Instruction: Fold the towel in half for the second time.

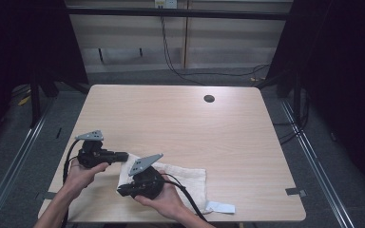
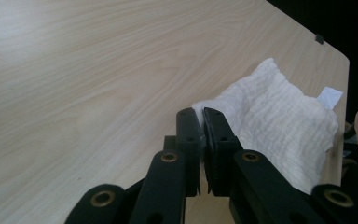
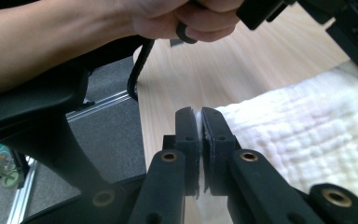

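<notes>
Right gripper (image 1: 121,191) fingers pinched on near-left edge of white cloth (image 1: 185,178); left gripper (image 1: 125,155) fingers clamp its far-left corner. Cloth lies at table (image 1: 180,118) near edge, white tag (image 1: 221,207) at cloth's near-right corner. Round hole (image 1: 209,98) far beyond cloth.

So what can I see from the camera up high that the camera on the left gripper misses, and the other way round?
From the high view: the whole wooden table with the dark round hole near its far edge, both hands, the right gripper, and cables on the floor behind. From the left gripper view: a close look at the left gripper, its jaws shut on a corner of the white cloth, with the weave visible. Both show the cloth, its small white tag and the table's light wood.
</notes>
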Available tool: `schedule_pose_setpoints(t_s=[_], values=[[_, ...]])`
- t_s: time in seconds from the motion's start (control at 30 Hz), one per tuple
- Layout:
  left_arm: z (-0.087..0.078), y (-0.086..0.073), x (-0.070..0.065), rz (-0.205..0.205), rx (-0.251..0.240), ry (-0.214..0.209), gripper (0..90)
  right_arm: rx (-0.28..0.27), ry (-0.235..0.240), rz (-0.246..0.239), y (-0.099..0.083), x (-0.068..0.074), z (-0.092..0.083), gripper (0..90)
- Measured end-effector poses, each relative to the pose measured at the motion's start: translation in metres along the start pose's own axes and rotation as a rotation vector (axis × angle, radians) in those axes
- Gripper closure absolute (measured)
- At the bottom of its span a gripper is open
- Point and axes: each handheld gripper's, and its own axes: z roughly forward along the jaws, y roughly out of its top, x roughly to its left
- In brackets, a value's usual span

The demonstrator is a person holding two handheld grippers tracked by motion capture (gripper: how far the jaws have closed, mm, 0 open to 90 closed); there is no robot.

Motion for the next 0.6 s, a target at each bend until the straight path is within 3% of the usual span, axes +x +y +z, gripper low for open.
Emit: schedule_pose_setpoints(t_s=[0.07, 0.17, 0.33, 0.47, 0.6], values=[[-0.005, 0.0, 0.001, -0.002, -0.01, 0.009, 86.0, -0.012, 0.001, -0.013, 0.007, 0.002, 0.003, 86.3], [-0.013, 0.004, 0.001, -0.037, -0.059, 0.004, 86.0, -0.029, -0.005, -0.035, 0.018, 0.007, 0.007, 86.4], [-0.024, 0.016, -0.011, -0.02, -0.108, 0.031, 86.0, -0.087, -0.008, -0.048, 0.034, 0.012, 0.0, 86.7], [-0.02, 0.014, -0.01, -0.028, -0.106, 0.022, 86.0, -0.091, -0.021, -0.056, 0.032, 0.015, -0.006, 86.7], [-0.011, 0.018, -0.018, 0.003, -0.109, -0.004, 85.9, -0.092, -0.026, -0.046, 0.021, 0.015, -0.013, 86.7]])
